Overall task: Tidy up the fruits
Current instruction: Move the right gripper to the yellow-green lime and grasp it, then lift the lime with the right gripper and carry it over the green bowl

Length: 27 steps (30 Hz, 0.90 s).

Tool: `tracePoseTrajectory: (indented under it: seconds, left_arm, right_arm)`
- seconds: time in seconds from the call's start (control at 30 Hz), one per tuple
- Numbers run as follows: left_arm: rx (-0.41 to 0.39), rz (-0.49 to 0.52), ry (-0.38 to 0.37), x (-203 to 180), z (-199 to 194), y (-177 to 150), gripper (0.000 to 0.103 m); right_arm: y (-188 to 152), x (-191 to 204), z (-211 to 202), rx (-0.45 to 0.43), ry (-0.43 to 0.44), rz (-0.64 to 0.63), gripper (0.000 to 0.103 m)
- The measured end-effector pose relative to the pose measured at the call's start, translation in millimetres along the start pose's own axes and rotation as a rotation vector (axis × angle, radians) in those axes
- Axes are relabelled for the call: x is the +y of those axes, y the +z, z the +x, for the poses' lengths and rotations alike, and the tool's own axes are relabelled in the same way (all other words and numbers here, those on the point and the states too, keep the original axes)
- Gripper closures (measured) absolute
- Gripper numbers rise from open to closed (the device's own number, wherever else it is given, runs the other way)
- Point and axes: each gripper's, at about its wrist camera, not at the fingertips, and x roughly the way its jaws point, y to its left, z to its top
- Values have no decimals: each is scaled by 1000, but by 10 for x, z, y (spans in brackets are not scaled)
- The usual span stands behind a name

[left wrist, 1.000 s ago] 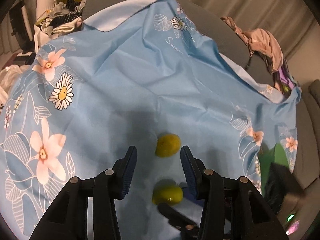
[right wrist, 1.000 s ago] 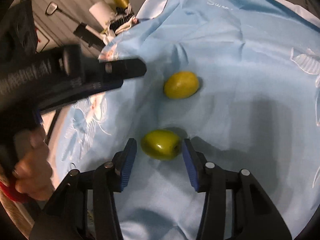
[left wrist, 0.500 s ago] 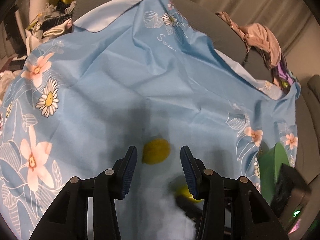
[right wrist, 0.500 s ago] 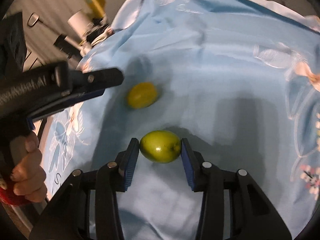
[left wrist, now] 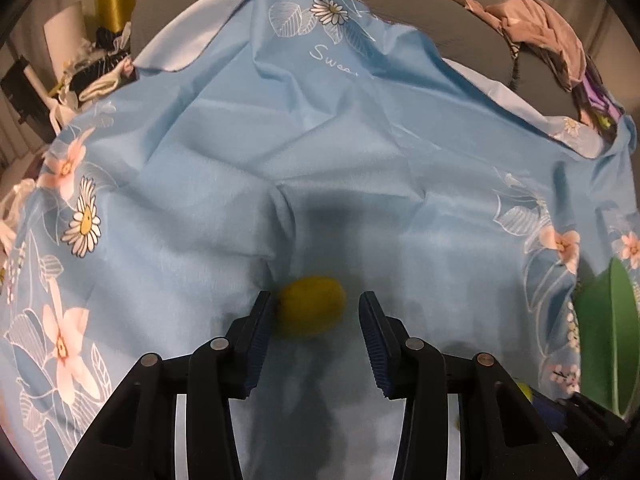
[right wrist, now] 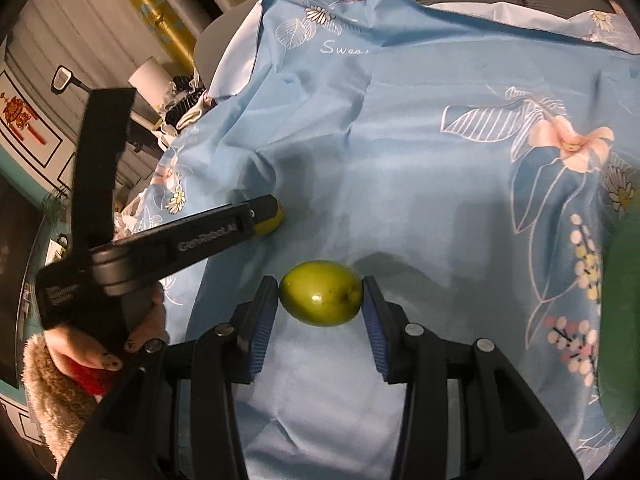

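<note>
A yellow fruit (left wrist: 311, 311) lies on the blue flowered cloth (left wrist: 320, 140). My left gripper (left wrist: 316, 316) is open around it; its left pad touches the fruit and a gap shows on the right. The same fruit (right wrist: 272, 222) peeks out behind the left gripper's finger in the right wrist view. My right gripper (right wrist: 320, 300) is shut on a green fruit (right wrist: 320, 298), both blue pads against its sides, held just above the cloth. A green bowl (left wrist: 604, 336) stands at the right edge, blurred in the right wrist view (right wrist: 624, 304).
The cloth covers a grey sofa (left wrist: 460, 12). Crumpled clothes (left wrist: 540, 28) lie at the back right. Clutter and a white roll (left wrist: 68, 36) sit at the back left. The person's hand (right wrist: 100, 344) holds the left gripper's handle.
My left gripper has moved forward, so the yellow fruit now sits between its fingers. My right gripper has closed on the green fruit and carried it rightwards toward the bowl.
</note>
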Motion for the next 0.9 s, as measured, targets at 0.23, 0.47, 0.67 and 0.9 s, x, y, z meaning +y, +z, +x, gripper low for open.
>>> tracePoseTrajectory:
  seconds: [0.23,0.47,0.67,0.9]
  left_arm:
    - [-37,-4,57,-60,75,-4,63]
    - [-40,-62,3,-36,24,-31,64]
    - [-97,-73,-42,-81,-280,-97,64]
    - [-198,-50,-116,-256,-759,-166,64]
  right_arm:
    - [24,-92,-106,-28,-5,33,60]
    - [20,-191,-247,-62,-21,60,60]
    - [24,-252,-407,-108,-54,70,60]
    - [27,-356,-643,-173,-79,91,60]
